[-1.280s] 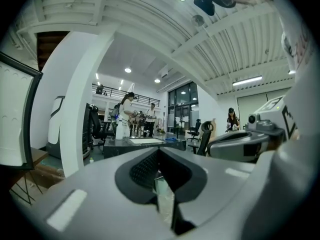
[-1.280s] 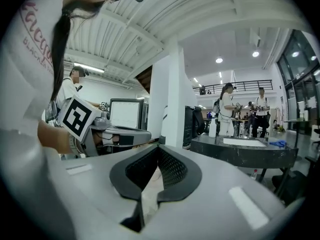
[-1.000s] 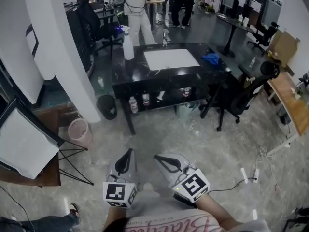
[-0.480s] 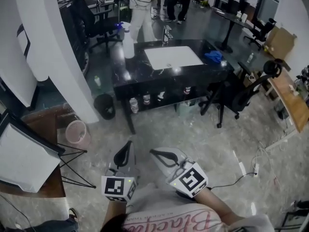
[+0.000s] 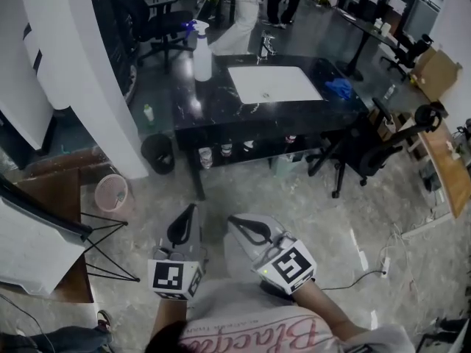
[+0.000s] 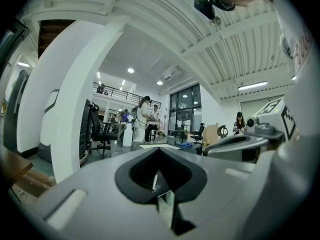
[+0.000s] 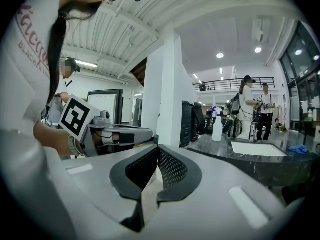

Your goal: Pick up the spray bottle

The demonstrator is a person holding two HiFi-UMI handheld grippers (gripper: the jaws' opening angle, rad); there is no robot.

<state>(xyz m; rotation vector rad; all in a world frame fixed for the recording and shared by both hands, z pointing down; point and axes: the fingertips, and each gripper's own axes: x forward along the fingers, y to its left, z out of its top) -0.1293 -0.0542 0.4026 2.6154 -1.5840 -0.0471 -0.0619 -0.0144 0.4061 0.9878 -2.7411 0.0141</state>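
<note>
Both the left tongs (image 5: 190, 215) and the right tongs (image 5: 239, 223) are closed on nothing, and the white spray bottle (image 5: 202, 50) stands well ahead of them on the black desk (image 5: 213, 112), so reaching it without opening would probably topple it

White spray bottle (image 5: 202, 56), black marbled table (image 5: 197, 113), blue cloth (image 5: 340, 88).

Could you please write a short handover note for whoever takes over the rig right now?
Left tongs: shut, empty.
Right tongs: shut, empty. Both are held out over the floor.
Spray bottle: upright near the far left corner of the black table, well ahead of both.
Done: nothing yet.
Left: walk up, open one pair, grip the bottle, lift.
</note>
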